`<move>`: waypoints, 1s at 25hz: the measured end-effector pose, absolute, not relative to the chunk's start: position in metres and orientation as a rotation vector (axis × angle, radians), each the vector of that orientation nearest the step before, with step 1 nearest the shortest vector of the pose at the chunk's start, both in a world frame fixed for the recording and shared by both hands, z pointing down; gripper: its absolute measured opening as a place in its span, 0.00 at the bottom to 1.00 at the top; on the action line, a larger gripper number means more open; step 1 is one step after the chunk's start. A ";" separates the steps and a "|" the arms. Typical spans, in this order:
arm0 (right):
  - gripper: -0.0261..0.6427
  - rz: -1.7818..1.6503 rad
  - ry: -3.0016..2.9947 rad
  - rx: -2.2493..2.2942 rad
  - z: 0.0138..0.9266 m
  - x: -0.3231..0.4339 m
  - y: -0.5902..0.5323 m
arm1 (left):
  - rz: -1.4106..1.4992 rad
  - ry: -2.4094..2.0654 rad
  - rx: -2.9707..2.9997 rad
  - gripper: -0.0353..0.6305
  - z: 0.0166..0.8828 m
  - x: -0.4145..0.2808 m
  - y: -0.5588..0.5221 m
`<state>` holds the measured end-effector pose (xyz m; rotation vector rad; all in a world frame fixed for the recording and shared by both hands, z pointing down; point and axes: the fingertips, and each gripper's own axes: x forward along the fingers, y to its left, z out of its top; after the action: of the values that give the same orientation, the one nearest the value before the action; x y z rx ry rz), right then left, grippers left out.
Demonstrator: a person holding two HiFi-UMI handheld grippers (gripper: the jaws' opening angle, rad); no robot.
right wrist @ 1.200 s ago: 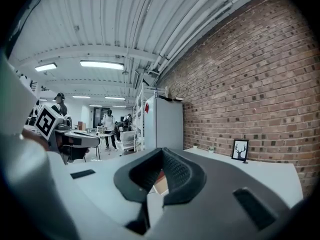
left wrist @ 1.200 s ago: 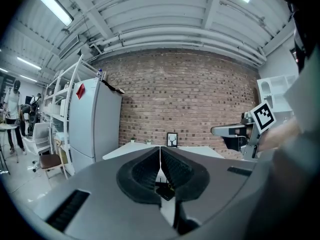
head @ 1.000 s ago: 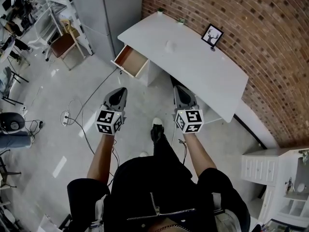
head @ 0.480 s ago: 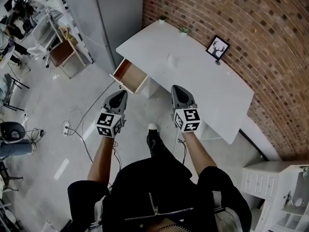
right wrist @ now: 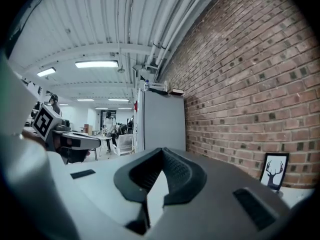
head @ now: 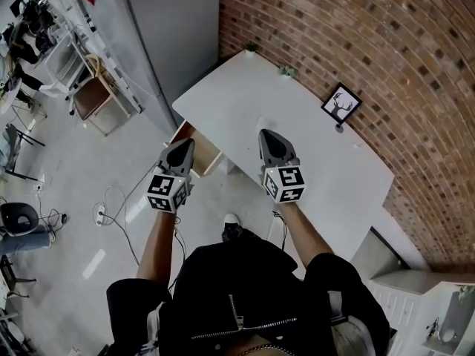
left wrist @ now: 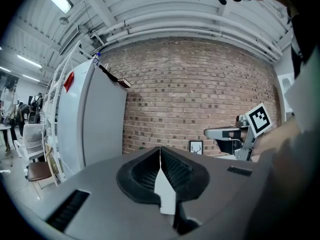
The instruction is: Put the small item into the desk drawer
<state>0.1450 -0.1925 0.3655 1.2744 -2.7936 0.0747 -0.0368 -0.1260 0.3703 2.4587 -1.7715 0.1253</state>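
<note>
Evidently neither tool is working yet. The left tool [head: 185,147] is closed and empty, held level above the floor. Just ahead of its tip, lower down, the drawer [head: 206,154] stands pulled out, ready to receive something. The small pale item [head: 261,122], too faint to identify, sits on the white desk [head: 319,154] just ahead of the right tool [head: 267,136]. That tool is also closed on nothing, probably lined up to fetch it. A framed picture [head: 341,104] stands further right.

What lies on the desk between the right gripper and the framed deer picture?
Nothing: the head view shows only bare white desk top between the right gripper and the framed deer picture.
</note>
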 end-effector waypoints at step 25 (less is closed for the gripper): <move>0.05 0.200 -2.649 1.374 0.420 0.162 -0.280 | 0.184 -1.526 2.484 0.09 0.422 -0.002 -0.242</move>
<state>0.1623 -0.2799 0.4205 1.3736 -2.6493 0.1995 -0.0019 -0.2415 0.4220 2.4837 -1.5263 0.1840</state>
